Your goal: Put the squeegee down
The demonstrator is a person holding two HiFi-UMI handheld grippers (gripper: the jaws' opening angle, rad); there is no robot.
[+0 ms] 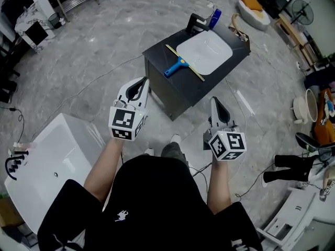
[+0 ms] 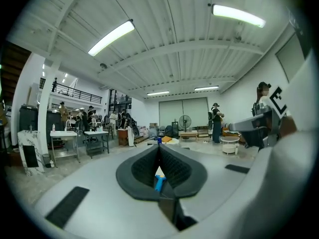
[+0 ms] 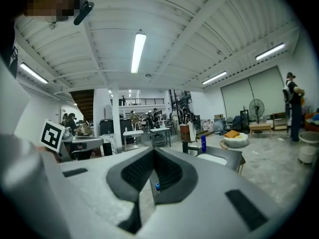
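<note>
Head view: the blue-handled, yellow-bladed squeegee [image 1: 180, 65] lies flat across the white basin [image 1: 214, 51] set in the dark cabinet [image 1: 172, 94], at my one o'clock, well apart from both tools. My left gripper [image 1: 142, 82] and right gripper [image 1: 214, 101] hover closed on nothing. Left gripper view: pads pressed together, the squeegee's blue handle [image 2: 159, 182] showing beyond them at six o'clock. Right gripper view: pads together too, empty, cabinet at three o'clock
</note>
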